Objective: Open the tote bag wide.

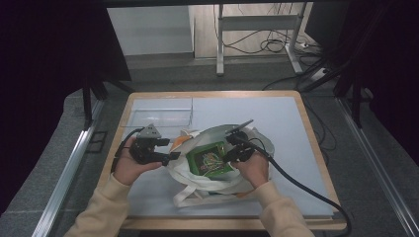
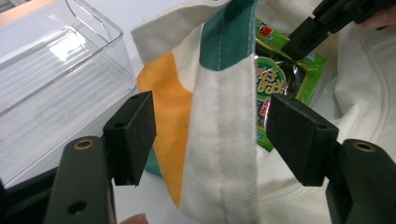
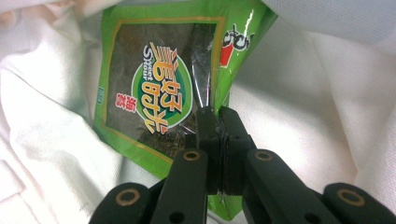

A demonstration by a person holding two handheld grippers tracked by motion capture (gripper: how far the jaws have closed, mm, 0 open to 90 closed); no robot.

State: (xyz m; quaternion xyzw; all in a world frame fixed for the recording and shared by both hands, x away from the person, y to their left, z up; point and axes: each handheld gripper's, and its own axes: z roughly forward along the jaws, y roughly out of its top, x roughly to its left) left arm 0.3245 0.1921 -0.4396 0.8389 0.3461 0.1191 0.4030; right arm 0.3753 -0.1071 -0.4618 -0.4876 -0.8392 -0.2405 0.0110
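Packet [image 3: 154, 93] first: your right gripper [image 3: 218, 140] is pinching it, jaws pressed together on its lower edge with only the crinkled green film between them. You are holding it by that edge, it seems, so the printed face stays flat and the packet can slide clear of the cloth. It is lying inside the bag [image 1: 217, 173], in the open mouth, showing green in the high view [image 1: 210, 159].

Your left gripper [image 2: 212, 135] is standing wide open, jaws well apart, with the bag's hanging strap [image 2: 219, 154] running down between them and touching neither pad. Nothing is being gripped there yet. Judging by the position, you are lining up to take the strap or rim so the mouth stays spread while the right hand works; that is a guess from the pose alone. Beyond the strap, the bag's orange and green stripes are showing, and the right gripper's black jaws [image 2: 308, 32] are meeting the packet [image 2: 280, 79] past them.

Outward from the bag, a clear bin [image 1: 159, 112] is sitting just beyond its far left side, empty as far as you can see, and looks a likely place for the packet. The bag itself is resting on the table [image 1: 276, 118], nearer your edge.
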